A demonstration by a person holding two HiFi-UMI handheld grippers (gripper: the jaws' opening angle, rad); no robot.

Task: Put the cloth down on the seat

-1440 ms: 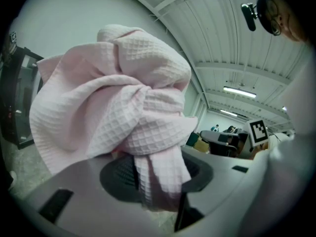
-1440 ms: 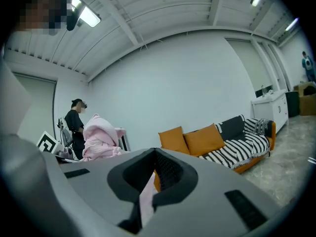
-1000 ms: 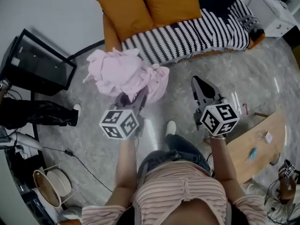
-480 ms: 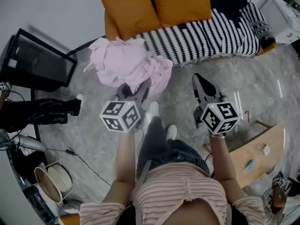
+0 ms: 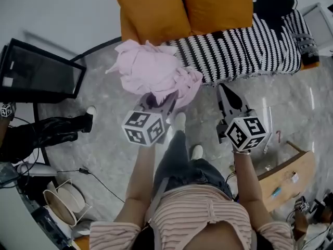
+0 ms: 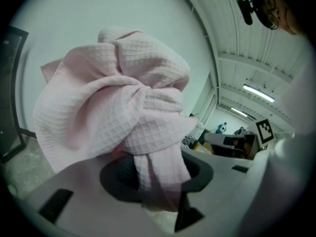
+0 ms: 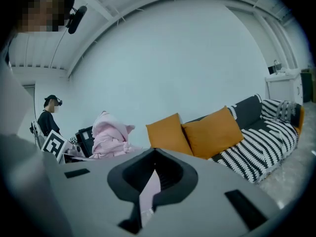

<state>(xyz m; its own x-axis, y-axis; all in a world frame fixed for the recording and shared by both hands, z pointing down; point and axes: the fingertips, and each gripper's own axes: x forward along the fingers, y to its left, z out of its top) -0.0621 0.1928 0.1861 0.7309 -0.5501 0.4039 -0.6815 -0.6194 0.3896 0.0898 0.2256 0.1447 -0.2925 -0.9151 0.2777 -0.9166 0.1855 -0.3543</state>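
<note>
The left gripper (image 5: 157, 101) clamps the pink cloth (image 5: 153, 72), a crumpled bunch rising from its jaws with no clear long axis, beside the sofa seat's (image 5: 244, 46) front edge. The right gripper (image 5: 225, 91) is closed and empty.

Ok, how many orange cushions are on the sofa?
2: the left cushion at the sofa's left end, the right cushion beside it, touching. None seem hidden.

Sofa (image 5: 250, 40) at one o'clock — cushions (image 5: 156, 12) on it; cloth (image 5: 153, 69) before it — table (image 5: 283, 178) at four.
</note>
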